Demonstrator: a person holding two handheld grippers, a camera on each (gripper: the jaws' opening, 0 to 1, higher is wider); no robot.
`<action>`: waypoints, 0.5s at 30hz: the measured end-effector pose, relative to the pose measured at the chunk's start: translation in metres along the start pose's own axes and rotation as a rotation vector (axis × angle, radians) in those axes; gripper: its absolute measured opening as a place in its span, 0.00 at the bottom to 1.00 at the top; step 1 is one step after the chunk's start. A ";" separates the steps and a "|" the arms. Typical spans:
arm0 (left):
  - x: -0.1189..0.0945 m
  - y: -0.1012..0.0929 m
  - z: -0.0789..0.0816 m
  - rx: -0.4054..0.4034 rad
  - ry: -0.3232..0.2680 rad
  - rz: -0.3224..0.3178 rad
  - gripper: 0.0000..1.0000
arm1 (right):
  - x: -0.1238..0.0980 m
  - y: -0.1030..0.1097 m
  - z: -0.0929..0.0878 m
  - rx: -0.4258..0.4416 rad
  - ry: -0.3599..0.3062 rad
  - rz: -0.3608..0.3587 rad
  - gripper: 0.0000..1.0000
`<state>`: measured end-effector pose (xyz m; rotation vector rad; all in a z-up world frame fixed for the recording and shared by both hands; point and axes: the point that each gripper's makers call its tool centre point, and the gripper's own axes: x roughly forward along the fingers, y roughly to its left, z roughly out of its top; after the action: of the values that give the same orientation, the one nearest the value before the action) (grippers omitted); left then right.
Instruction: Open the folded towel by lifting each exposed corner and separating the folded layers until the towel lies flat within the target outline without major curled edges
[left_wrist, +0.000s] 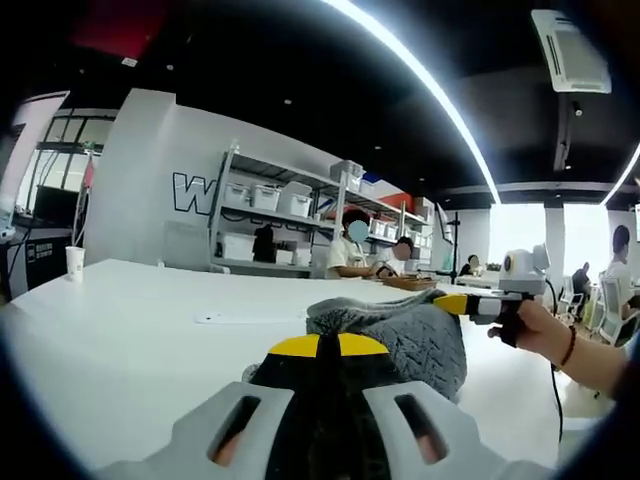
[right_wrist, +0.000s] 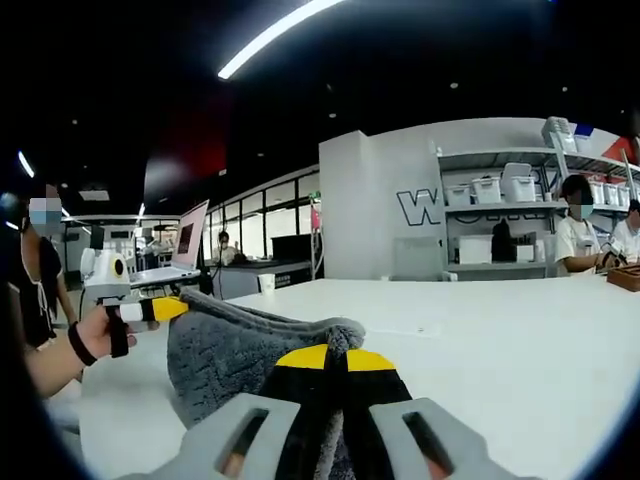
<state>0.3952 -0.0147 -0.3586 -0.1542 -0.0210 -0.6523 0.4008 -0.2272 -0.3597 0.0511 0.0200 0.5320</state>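
Open-plan office/lab, white tables (left_wrist: 120, 330), bin shelving (left_wrist: 290, 215), laptop (right_wrist: 180, 250), ppl seated

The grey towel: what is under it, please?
The grey towel rests on the white table, with its top edge pinched by the left gripper and right gripper. The surface under it is covered.

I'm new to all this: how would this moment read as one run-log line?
left claw: shut on grey towel | right claw: shut on towel | towel lifted, bunched, not flat | white table

Towel (left_wrist: 400, 335) on table (left_wrist: 130, 320), between tongs (left_wrist: 318, 346)
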 end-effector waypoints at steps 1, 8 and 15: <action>-0.001 0.000 0.001 0.000 -0.006 0.003 0.02 | -0.001 0.001 0.000 -0.004 -0.002 0.001 0.00; -0.005 -0.003 -0.001 -0.003 -0.011 -0.015 0.02 | -0.008 0.005 0.003 -0.022 -0.018 0.008 0.00; -0.011 -0.006 0.000 0.003 -0.011 -0.021 0.03 | -0.013 0.009 0.003 -0.014 -0.032 0.016 0.00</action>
<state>0.3827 -0.0124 -0.3588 -0.1544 -0.0342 -0.6721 0.3854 -0.2264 -0.3559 0.0458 -0.0158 0.5474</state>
